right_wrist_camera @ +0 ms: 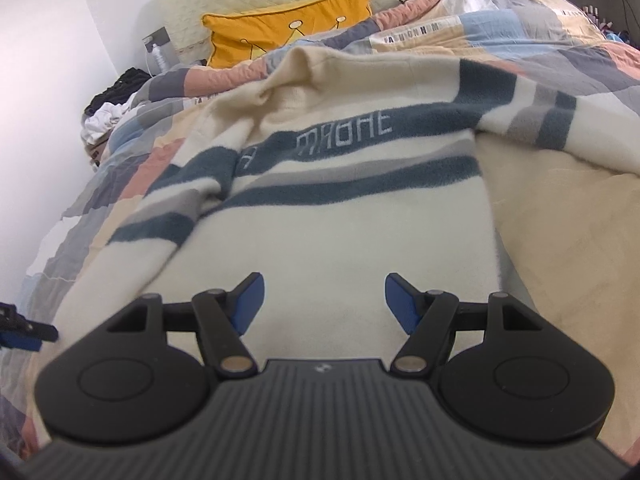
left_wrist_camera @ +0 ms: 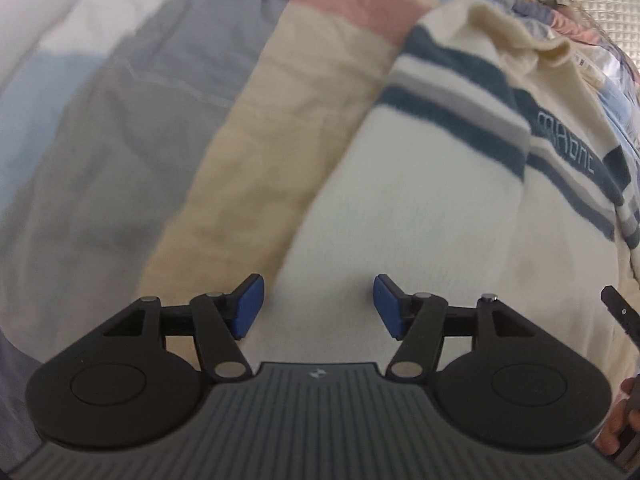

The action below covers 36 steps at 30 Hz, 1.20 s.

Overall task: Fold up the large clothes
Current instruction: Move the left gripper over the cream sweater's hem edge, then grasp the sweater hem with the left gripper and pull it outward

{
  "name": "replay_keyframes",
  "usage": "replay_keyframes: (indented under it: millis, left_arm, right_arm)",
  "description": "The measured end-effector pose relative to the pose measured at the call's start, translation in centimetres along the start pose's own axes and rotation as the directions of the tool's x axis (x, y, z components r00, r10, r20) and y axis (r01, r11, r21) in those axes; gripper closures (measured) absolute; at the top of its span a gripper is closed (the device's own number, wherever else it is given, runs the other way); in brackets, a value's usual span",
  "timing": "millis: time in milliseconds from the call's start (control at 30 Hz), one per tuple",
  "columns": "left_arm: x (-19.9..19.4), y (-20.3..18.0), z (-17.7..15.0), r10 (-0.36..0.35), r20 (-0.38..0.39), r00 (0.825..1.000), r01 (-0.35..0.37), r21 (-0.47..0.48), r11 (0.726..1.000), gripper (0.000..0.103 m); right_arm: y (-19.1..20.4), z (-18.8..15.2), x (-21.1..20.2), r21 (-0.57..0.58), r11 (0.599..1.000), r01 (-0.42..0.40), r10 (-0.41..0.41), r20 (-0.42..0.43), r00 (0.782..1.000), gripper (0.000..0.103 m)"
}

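Left gripper [left_wrist_camera: 318,307] points steeply down over the sweater [left_wrist_camera: 420,200], jaws spread, nothing between. Right gripper [right_wrist_camera: 324,304] tilts down w/ jaws spread too, above the sweater's lower part. Sweater lies flat on the quilt [right_wrist_camera: 520,32], sleeves out to both sides.

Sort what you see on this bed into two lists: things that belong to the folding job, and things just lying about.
Belongs to the job:
sweater
left tool, open
right tool, open

Just lying about:
quilt
yellow pillow
clothes pile
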<state>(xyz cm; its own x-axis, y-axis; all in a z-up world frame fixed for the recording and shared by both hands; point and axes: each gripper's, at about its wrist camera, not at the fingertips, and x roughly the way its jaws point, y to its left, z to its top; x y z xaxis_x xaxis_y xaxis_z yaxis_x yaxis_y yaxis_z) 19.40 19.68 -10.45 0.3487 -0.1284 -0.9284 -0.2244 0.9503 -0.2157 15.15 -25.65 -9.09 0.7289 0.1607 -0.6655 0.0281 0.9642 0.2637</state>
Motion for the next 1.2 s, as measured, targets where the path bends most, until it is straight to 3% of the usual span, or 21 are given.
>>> replay_keyframes:
  millis: [133, 433, 533, 600, 767, 833, 1033, 1200]
  left_arm:
    - [0.9, 0.5, -0.9, -0.004, -0.03, 1.0, 0.003, -0.031, 1.0, 0.033]
    - [0.3, -1.1, -2.8, 0.043, -0.105, 0.994, -0.037, 0.059, 0.998, 0.027]
    - [0.2, -1.5, -3.7, 0.046, -0.094, 0.994, -0.037, 0.09, 0.995, 0.028]
    - [-0.1, -1.6, -4.1, 0.033, -0.101, 0.994, -0.024, 0.091, 0.996, 0.034]
    - [-0.4, -1.6, -4.4, 0.0, -0.1, 0.995, 0.007, 0.075, 0.997, 0.073]
    - [-0.7, -1.6, -4.3, -0.02, -0.096, 0.995, 0.027, 0.078, 0.997, 0.079]
    - [-5.0, -0.8, -3.0, -0.058, -0.015, 0.998, 0.058, 0.048, 0.997, 0.083]
    - [-9.3, 0.0, 0.1, -0.012, 0.113, 0.994, 0.006, 0.056, 0.998, 0.084]
  right_arm:
    - [-0.4, -0.2, 0.6, 0.025, 1.0, -0.008, 0.009, -0.026, 1.0, 0.034]
    - [0.3, -0.5, 1.7, -0.016, 1.0, 0.002, -0.003, -0.055, 0.998, 0.034]
    - [0.3, -0.6, 1.8, -0.016, 1.0, 0.002, -0.003, -0.059, 0.998, 0.034]
    - [0.2, -0.6, 1.9, -0.011, 1.0, 0.006, -0.007, -0.065, 0.998, 0.034]
    - [0.1, -0.6, 2.0, -0.005, 1.0, 0.012, -0.012, -0.066, 0.998, 0.034]
    - [0.0, -0.6, 2.0, -0.003, 1.0, 0.01, -0.01, -0.064, 0.998, 0.034]
    - [0.0, -0.6, 2.0, -0.001, 1.0, 0.008, -0.008, -0.07, 0.998, 0.034]
    - [0.1, -0.6, 1.9, -0.005, 1.0, 0.008, -0.008, -0.07, 0.997, 0.034]
